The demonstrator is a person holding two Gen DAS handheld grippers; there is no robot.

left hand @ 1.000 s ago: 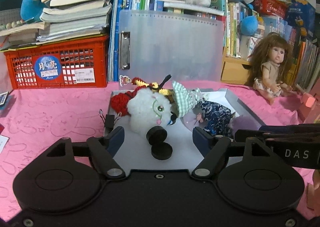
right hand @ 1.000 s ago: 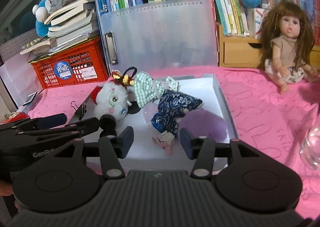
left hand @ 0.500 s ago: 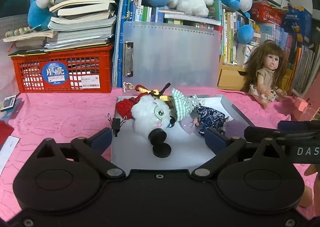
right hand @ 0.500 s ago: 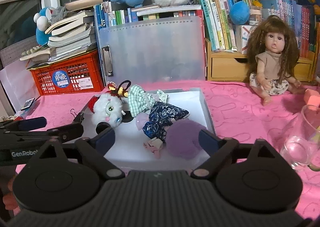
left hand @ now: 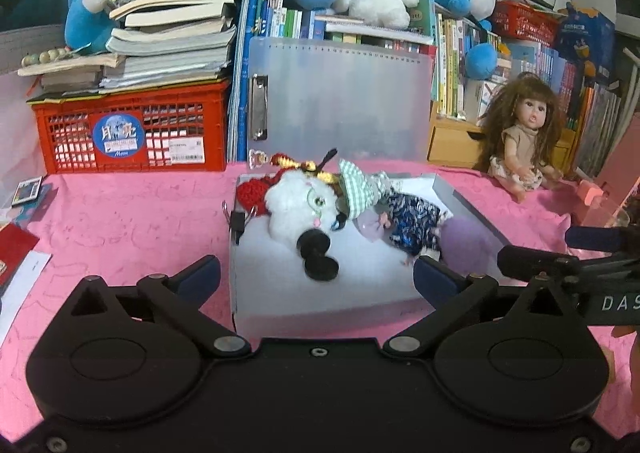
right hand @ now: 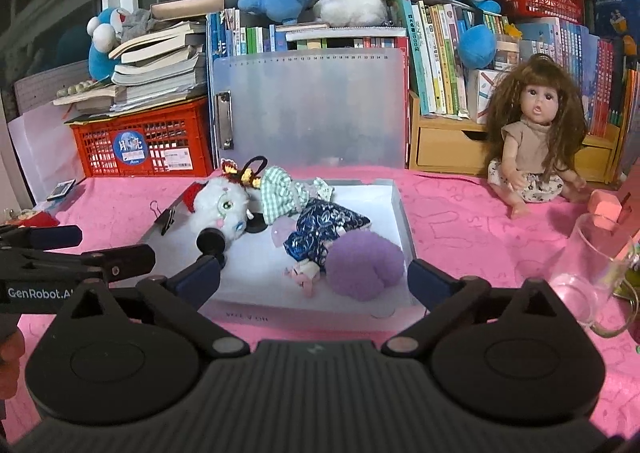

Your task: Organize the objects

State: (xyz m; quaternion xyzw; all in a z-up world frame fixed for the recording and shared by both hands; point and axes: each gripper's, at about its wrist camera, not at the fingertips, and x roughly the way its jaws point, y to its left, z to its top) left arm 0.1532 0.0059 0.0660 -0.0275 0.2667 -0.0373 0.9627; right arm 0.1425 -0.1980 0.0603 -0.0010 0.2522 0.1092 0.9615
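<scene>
A shallow white tray lies on the pink cloth. In it are a white plush, a small doll in green check and dark blue, a purple pompom and a black spool. My left gripper stands open before the tray's near edge, with nothing between its fingers. In the right wrist view the same tray, plush, small doll and pompom show. My right gripper hovers at the near edge with its jaws opening and nothing between them.
A black binder clip sits on the tray's left rim. A long-haired doll sits at the back right, and a glass mug stands at the right. A red crate with books and a translucent clipboard line the back.
Both grippers have opened wide and drawn back from the tray, so the toys look smaller and farther away. The toys in the tray have not moved.
</scene>
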